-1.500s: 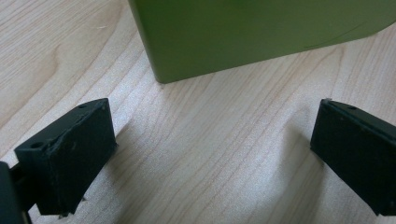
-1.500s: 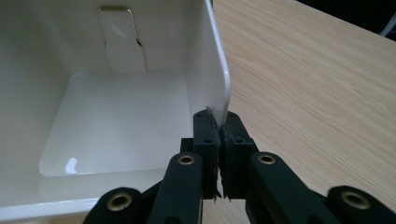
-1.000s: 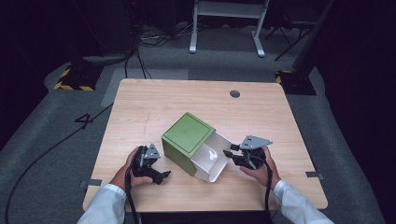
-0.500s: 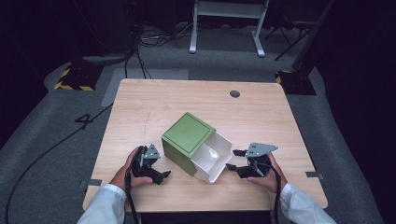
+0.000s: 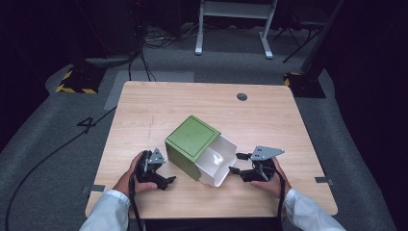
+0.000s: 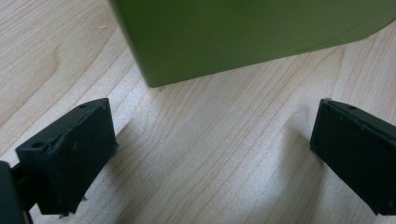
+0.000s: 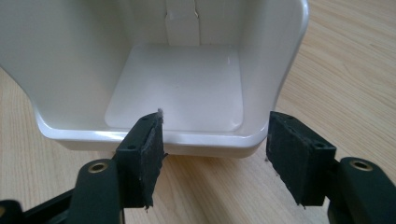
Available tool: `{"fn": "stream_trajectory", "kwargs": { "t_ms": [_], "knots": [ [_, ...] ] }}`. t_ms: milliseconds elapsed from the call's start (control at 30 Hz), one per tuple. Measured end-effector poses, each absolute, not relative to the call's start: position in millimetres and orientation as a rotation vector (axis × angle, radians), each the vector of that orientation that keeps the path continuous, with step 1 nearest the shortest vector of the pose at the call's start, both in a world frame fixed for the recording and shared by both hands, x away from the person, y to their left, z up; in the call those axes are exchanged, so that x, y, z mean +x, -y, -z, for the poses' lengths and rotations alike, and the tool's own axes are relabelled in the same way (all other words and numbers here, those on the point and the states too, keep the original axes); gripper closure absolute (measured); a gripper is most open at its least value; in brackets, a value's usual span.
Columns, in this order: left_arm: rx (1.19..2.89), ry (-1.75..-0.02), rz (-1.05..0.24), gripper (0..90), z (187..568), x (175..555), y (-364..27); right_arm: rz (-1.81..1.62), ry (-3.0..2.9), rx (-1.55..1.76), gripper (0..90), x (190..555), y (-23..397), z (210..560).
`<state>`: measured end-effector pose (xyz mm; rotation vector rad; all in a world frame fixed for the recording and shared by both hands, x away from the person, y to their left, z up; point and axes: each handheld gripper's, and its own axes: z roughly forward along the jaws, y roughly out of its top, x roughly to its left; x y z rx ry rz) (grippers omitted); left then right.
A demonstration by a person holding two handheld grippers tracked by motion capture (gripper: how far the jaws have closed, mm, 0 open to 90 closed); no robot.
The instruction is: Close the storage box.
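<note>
- Your left tool rests low on the counter at about 7 o'clock from the box, held in your left hand.
- In the left gripper view its two jaws stand wide apart with only bare wood between them; the green box sits just ahead of them at 12 o'clock, not touched.
- The green box lies near the middle of the counter, a little toward your edge, turned on a diagonal, with its white drawer pulled out toward 4 o'clock.
- Your right tool sits at about 3 o'clock from the drawer, in your right hand, its tips just beside the drawer's front.
- Its jaws have just been opening and now stand apart.
- In the right gripper view the white drawer faces the tool with its open inside showing; the left jaw's tip overlaps the front rim, the right jaw stands off the drawer's corner, and neither pad presses on it.
- A small round dark hole sits in the counter at 1 o'clock from the box, well apart from it.
</note>
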<state>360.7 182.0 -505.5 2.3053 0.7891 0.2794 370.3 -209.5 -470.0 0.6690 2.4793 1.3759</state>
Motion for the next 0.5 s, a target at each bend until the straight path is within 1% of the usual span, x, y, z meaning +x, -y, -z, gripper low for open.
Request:
{"fn": "stream_trajectory", "kwargs": {
  "t_ms": [100, 300, 367, 433, 467, 500],
  "knots": [
    [2.306, -0.789, -0.279, 0.3, 505.5, 360.7, -182.1, -1.341, -2.488, 0.637, 36.3, 369.9, 207.2, 472.3],
    [2.307, -0.784, -0.276, 0.3, 505.6, 361.2, -181.5, -1.331, -2.464, 0.682, 32.5, 369.8, 208.3, 474.6],
    [2.307, -0.783, -0.276, 0.3, 505.6, 361.3, -181.1, -1.332, -2.491, 0.658, 29.3, 367.9, 206.3, 476.6],
    [2.306, -0.783, -0.275, 0.3, 505.7, 361.4, -180.6, -1.331, -2.496, 0.655, 28.3, 367.3, 205.8, 477.2],
    [2.307, -0.782, -0.275, 0.3, 505.6, 361.5, -180.4, -1.327, -2.501, 0.657, 24.6, 367.4, 205.5, 478.4],
    [2.307, -0.783, -0.273, 0.2, 505.6, 361.6, -179.8, -1.319, -2.496, 0.659, 23.2, 367.5, 205.4, 478.9]
  ]
}}
